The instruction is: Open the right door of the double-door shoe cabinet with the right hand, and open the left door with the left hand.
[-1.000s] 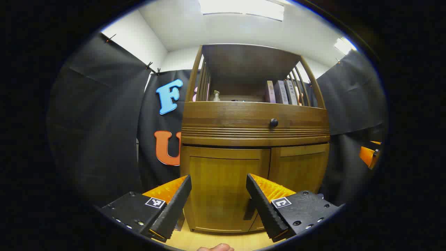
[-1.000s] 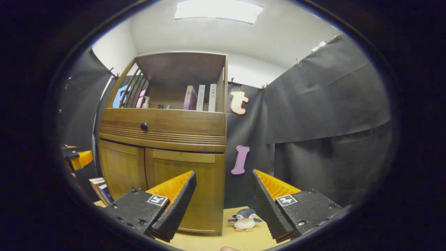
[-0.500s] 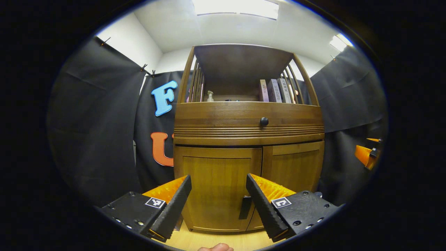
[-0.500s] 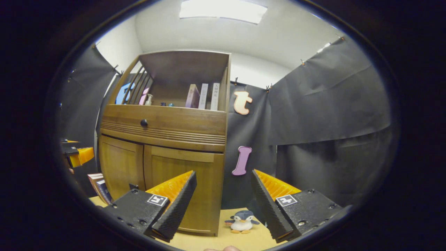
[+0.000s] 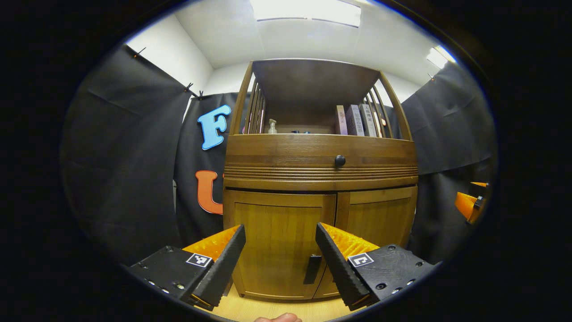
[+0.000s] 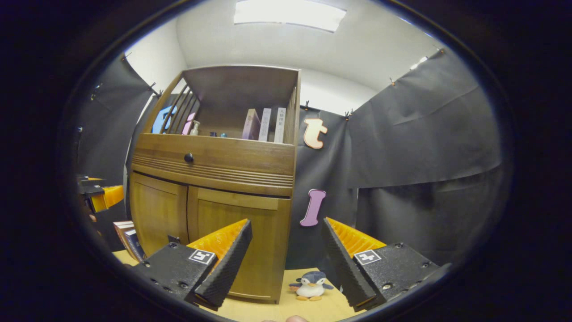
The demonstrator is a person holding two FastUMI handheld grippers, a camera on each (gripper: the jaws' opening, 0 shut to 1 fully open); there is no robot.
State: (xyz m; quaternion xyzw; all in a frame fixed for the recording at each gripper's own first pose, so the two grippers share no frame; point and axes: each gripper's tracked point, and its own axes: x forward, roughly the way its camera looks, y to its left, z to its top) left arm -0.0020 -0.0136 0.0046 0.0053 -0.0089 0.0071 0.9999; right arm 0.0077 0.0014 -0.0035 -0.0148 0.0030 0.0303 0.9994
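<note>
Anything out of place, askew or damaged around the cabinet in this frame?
Nothing looks damaged or spilled. The cabinet stands square with both doors shut. The one stray item is a toy penguin on the floor beside the cabinet's right side. A few books lean at its left side, untidy rather than odd.

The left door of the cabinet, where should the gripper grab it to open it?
Probably by the small dark handle, low on the left door beside the seam with the right door. It stands upright, so the open left gripper could come straight from the front, one finger on each side, then pull toward itself.
</note>
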